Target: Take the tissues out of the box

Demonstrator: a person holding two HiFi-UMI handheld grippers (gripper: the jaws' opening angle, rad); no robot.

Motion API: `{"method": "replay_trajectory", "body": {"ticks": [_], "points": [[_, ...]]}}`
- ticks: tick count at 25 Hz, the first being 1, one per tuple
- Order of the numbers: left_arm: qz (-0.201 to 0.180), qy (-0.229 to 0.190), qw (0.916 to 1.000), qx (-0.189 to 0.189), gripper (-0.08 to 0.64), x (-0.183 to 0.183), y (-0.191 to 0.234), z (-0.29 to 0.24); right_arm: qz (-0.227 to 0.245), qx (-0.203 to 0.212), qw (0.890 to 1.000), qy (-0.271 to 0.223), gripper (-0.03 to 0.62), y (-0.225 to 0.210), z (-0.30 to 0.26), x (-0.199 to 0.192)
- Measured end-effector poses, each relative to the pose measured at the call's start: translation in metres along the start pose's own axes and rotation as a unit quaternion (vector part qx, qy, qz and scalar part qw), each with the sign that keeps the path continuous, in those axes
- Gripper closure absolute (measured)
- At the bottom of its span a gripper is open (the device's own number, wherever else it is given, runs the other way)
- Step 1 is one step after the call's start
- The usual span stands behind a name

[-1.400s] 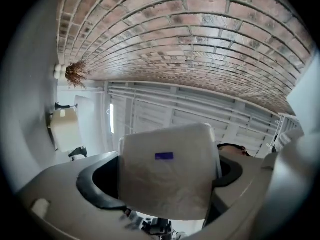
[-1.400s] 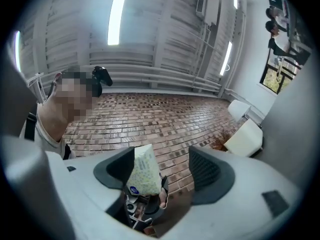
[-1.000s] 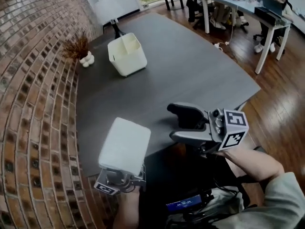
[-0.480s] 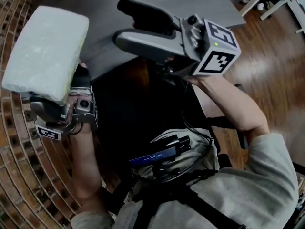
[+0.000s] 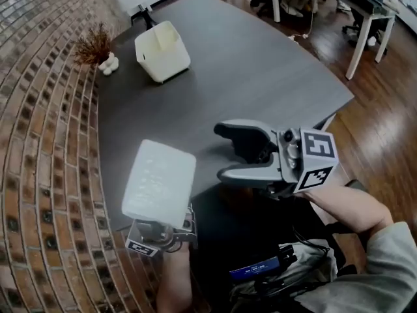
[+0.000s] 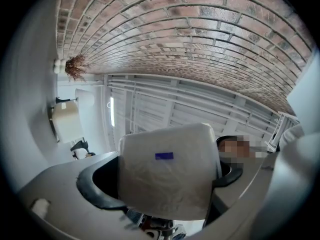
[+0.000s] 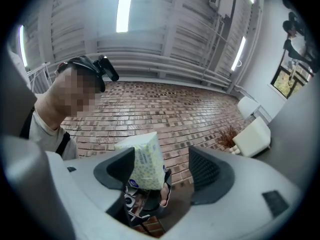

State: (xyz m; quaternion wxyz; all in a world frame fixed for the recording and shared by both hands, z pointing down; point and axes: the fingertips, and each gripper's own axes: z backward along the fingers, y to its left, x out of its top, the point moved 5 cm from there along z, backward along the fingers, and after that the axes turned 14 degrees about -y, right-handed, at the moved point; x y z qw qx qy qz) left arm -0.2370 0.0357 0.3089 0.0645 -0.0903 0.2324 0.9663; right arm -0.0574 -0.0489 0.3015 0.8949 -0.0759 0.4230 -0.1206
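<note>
A white plastic-wrapped tissue pack (image 5: 159, 182) stands upright over the table's near left edge, held at its lower end by my left gripper (image 5: 161, 225), which is shut on it. In the left gripper view the pack (image 6: 167, 171) fills the space between the jaws. My right gripper (image 5: 238, 154) hovers just right of the pack over the table's front edge, open and empty. In the right gripper view the patterned pack (image 7: 145, 161) shows through the open jaws. A white open-topped box (image 5: 161, 51) stands far off at the table's back left.
The dark table (image 5: 260, 77) spreads ahead. A dried plant (image 5: 91, 44) and small white ornaments (image 5: 107, 62) sit beside the box. A brick wall (image 5: 45, 149) runs along the left. White desks and chairs (image 5: 365, 18) stand on the wooden floor at the top right.
The head view dipped toward the person's lap half a second ago and is back on the table. Both grippers sit about where they were a second ago, the pack still held.
</note>
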Motion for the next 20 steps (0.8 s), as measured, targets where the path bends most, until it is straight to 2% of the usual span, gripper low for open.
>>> {"method": "replay_trajectory", "body": {"ticks": [20], "points": [[-0.01,0.026,0.9996,0.001,0.051,-0.0067,0.0006,0.0012,0.006,0.0,1.0,0.002,0.239,0.0004,0.0034,-0.0036]]}}
